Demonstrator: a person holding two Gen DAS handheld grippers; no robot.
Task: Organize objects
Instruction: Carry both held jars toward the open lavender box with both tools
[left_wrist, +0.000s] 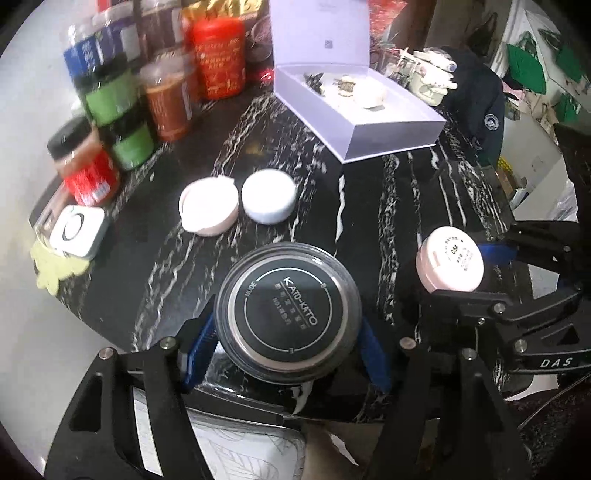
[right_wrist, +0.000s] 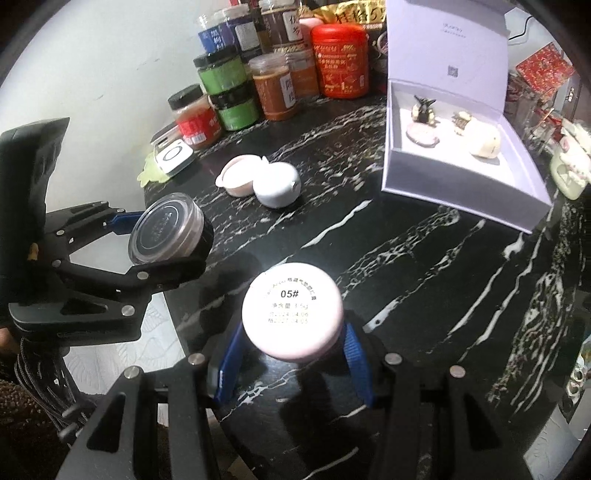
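My left gripper (left_wrist: 288, 328) is shut on a round black powder jar (left_wrist: 286, 314) with a clear rim, held over the near edge of the black marble table (left_wrist: 406, 192). It also shows in the right wrist view (right_wrist: 166, 236). My right gripper (right_wrist: 291, 332) is shut on a small pink compact (right_wrist: 291, 314), bottom label up, marked 05#; it shows in the left wrist view (left_wrist: 448, 258). A pink compact (left_wrist: 208, 205) and a white round case (left_wrist: 269, 195) lie side by side mid-table. An open lavender box (left_wrist: 369, 122) holds small figurines.
Several jars and a red tin (left_wrist: 219, 55) crowd the far left of the table. A white square case (left_wrist: 77, 230) lies at the left edge. A cream figurine (left_wrist: 432, 77) and dark cap (left_wrist: 480, 96) sit behind the box.
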